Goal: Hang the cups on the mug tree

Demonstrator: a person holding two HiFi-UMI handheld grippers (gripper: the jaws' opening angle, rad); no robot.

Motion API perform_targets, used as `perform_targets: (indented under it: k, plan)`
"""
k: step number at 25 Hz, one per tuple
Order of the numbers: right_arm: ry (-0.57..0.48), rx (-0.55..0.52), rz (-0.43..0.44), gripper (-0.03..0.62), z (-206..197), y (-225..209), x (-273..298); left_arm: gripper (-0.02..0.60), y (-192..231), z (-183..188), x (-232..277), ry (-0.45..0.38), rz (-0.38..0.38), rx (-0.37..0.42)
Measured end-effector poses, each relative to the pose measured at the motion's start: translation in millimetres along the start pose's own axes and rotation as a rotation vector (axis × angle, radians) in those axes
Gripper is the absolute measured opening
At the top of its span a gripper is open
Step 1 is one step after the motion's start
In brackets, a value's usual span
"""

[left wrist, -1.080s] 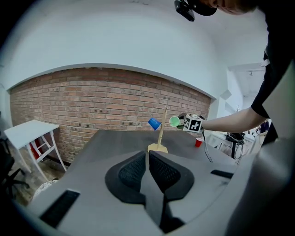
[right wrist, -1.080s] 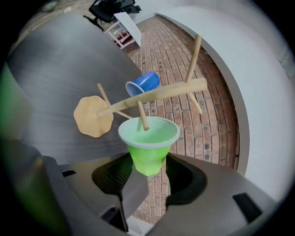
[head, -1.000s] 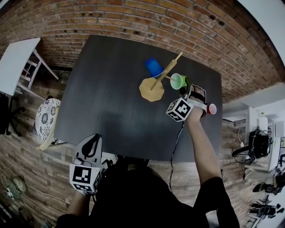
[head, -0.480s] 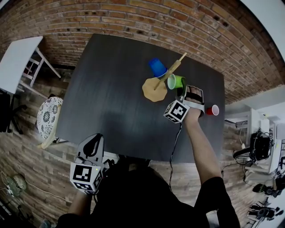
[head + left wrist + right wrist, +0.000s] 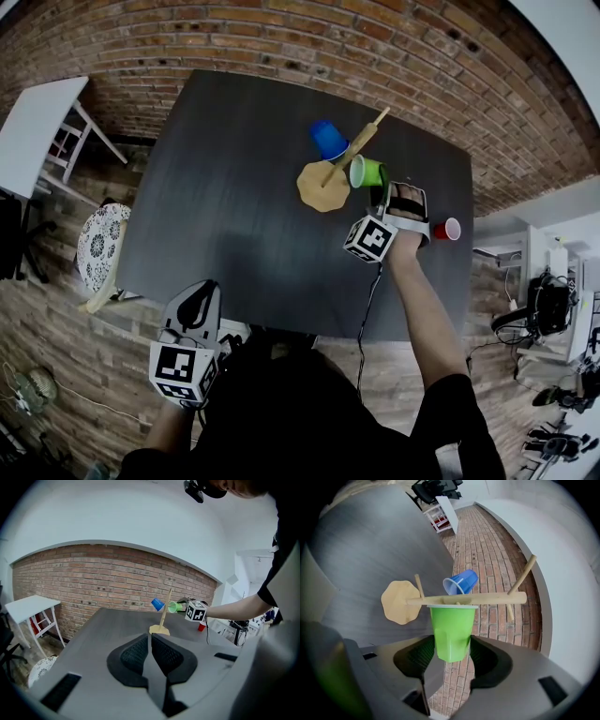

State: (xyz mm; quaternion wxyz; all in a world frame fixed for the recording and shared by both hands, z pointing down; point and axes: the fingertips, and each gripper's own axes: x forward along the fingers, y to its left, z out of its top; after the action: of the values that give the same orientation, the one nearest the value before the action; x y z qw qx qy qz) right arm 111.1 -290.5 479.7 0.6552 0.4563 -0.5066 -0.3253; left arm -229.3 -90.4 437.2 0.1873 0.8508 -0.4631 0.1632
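Observation:
A wooden mug tree (image 5: 322,186) stands on the dark table (image 5: 234,216), and a blue cup (image 5: 328,139) hangs from one of its pegs. My right gripper (image 5: 382,189) is shut on a green cup (image 5: 366,172). In the right gripper view the green cup (image 5: 451,632) sits between the pads with its rim against the tree's trunk (image 5: 464,599), below the blue cup (image 5: 461,582). A red cup (image 5: 448,229) stands on the table to the right of my hand. My left gripper (image 5: 192,302) is shut and empty, off the table's near edge; its jaws (image 5: 149,644) meet.
A brick wall runs behind the table. A white side table (image 5: 33,127) and a round patterned stool (image 5: 98,248) stand at the left. A cable (image 5: 370,309) trails from my right gripper over the table's near edge. Office gear sits at the far right.
My right gripper has brought the green cup a little closer to the tree's trunk and rolled it, so the cup's mouth no longer faces up. The left gripper stayed put.

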Motion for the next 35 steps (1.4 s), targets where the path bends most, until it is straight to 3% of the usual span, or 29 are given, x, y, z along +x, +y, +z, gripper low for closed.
perform_targets:
  k: [12, 20, 27, 35]
  plan:
    - [-0.045, 0.017, 0.002, 0.252, 1.7, 3.3, -15.2, 0.034, -15.9, 1.0, 3.2, 0.0, -0.01, 0.015]
    - [-0.159, 0.102, -0.051, 0.252, 14.2, -19.6, -48.0, 0.034, -24.7, -1.2, 2.0, 0.003, -0.016, 0.023]
    - [-0.253, 0.391, 0.003, 0.25, 5.4, -34.8, -88.7, 0.034, -39.0, 4.4, 3.7, -0.003, -0.036, 0.034]
    - [-0.349, 0.745, 0.163, 0.236, -13.0, -28.9, -138.9, 0.034, -61.8, 13.2, 5.9, -0.015, -0.06, 0.067]
